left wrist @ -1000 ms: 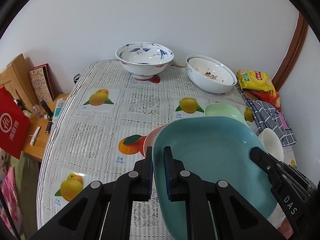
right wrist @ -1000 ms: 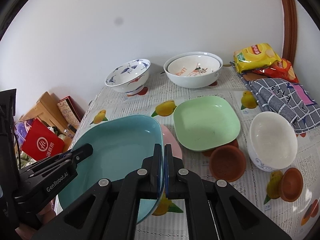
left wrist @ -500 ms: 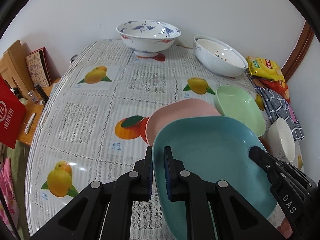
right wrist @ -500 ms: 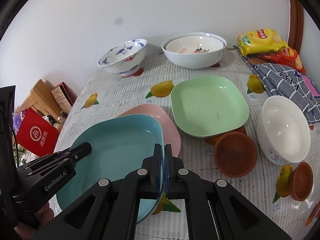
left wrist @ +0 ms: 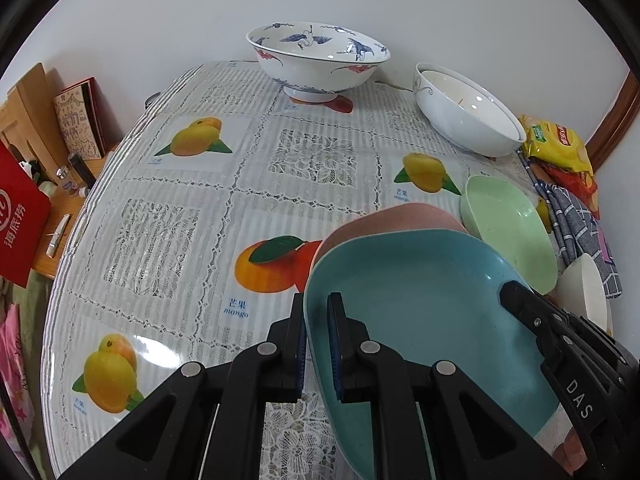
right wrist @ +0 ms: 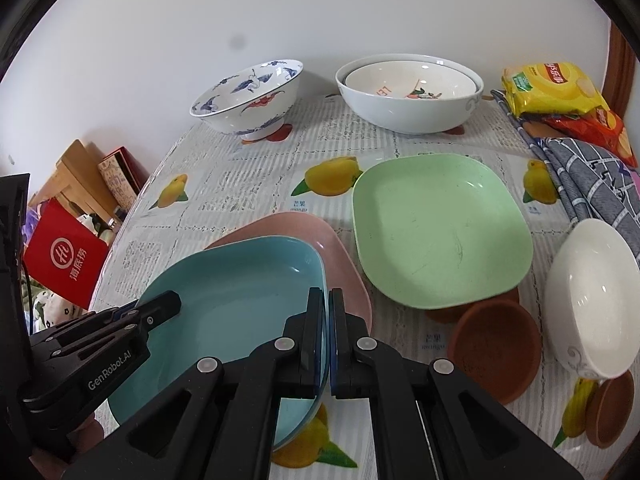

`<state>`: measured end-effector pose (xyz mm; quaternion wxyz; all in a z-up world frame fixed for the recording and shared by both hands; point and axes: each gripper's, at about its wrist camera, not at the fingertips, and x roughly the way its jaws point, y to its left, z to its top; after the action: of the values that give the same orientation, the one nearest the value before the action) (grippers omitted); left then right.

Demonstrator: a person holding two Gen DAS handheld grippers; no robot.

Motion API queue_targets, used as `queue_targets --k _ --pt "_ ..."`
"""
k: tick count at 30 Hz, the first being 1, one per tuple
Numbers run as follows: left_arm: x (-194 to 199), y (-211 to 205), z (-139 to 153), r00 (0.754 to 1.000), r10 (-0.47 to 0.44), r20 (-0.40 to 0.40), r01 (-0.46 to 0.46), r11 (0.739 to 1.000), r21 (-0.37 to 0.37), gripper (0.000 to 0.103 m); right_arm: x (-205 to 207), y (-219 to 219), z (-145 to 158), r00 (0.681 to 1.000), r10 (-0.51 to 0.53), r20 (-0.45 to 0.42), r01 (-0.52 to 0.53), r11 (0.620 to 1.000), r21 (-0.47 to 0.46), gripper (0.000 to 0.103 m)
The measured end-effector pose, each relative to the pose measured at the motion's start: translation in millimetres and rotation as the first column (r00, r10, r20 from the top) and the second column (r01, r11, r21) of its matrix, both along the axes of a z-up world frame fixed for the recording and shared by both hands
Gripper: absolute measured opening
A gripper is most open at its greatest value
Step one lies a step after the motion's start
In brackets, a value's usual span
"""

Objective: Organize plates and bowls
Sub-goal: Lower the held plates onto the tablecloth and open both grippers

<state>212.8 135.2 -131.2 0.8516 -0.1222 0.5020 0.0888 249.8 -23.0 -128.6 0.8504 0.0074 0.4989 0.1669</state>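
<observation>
Both grippers hold one square teal plate (left wrist: 420,296) (right wrist: 236,300). My left gripper (left wrist: 317,344) is shut on its left rim, and my right gripper (right wrist: 327,344) is shut on its right rim. Just under the teal plate lies a pink plate (left wrist: 404,220) (right wrist: 320,236), partly covered by it. To the right of both lies a green square plate (right wrist: 436,232) (left wrist: 508,220). A blue-patterned bowl (left wrist: 316,60) (right wrist: 248,96) and a large white bowl (right wrist: 408,92) (left wrist: 464,116) with a smaller bowl nested in it stand at the back of the table.
A small white bowl (right wrist: 592,300), brown saucers (right wrist: 496,348) and a grey checked cloth (right wrist: 592,176) crowd the right side, with snack bags (right wrist: 552,88) behind. The fruit-print tablecloth (left wrist: 192,216) stretches to the left. A red bag (right wrist: 64,256) and wooden shelf stand off the left edge.
Both grippers have come down with the teal plate toward the pink plate. The pink plate now shows more from under the teal one, and the bowls at the back look closer.
</observation>
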Motion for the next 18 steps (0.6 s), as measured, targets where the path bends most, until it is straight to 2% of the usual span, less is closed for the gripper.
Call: queue_targets --k 18 --pt "20.9 0.5 -16.0 1.0 0.015 -0.027 -0.015 1.0 -0.001 0.011 31.8 7.4 -20.4 0.999 0.047 0.003 -0.047 0.998 -0.041 0.006"
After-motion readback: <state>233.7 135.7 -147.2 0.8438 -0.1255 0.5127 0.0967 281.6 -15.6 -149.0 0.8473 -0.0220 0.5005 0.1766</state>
